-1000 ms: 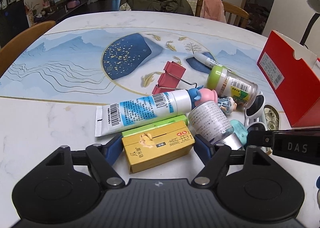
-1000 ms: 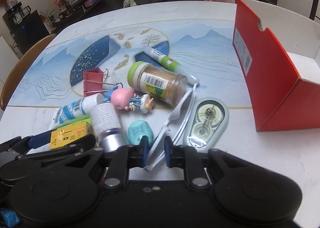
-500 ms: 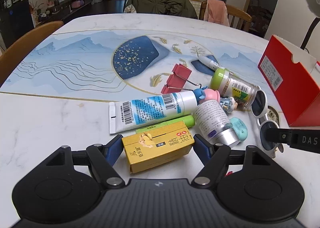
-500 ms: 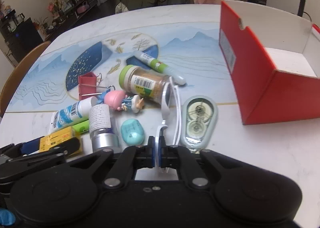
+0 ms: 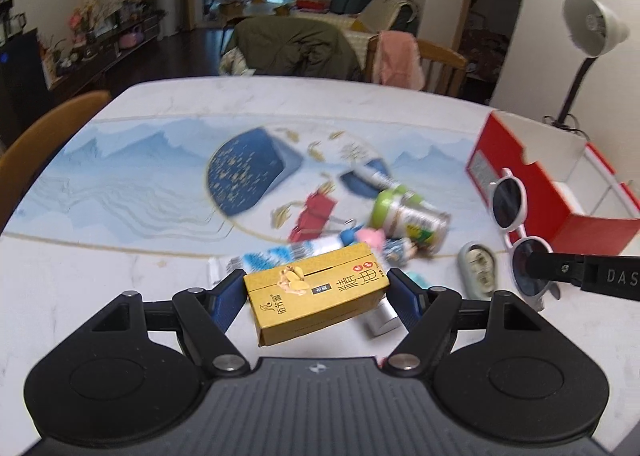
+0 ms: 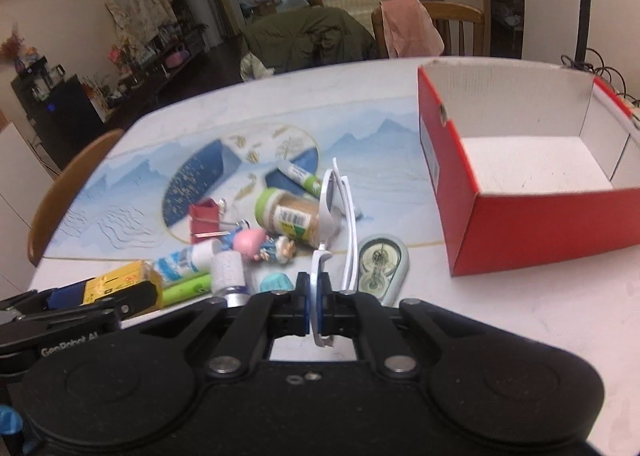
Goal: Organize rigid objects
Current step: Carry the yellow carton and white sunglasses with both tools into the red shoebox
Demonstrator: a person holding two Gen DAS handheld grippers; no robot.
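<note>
My left gripper (image 5: 318, 292) is shut on a yellow carton (image 5: 316, 296) by its two short ends and holds it clear of the table. My right gripper (image 6: 316, 300) is shut on the lens rim of white sunglasses (image 6: 332, 208), which hang in the air. In the left wrist view the sunglasses (image 5: 510, 204) show in front of the red box (image 5: 516, 172). The red box (image 6: 552, 216) stands open at the right, its white inside bare. In the right wrist view the yellow carton (image 6: 116, 282) sits at the lower left.
A pile remains on the table: a green-lidded jar (image 6: 288, 216), a pink figurine (image 6: 256, 242), a white tube (image 6: 184, 260), a red binder clip (image 6: 204, 216), a correction tape (image 6: 380, 264), a silver-capped bottle (image 6: 228, 272), a marker (image 6: 300, 176). Chairs (image 5: 44, 136) ring the table.
Both grippers have risen. The right one closed on the sunglasses and lifted them off the table. The left one lifted the yellow carton off the pile.
</note>
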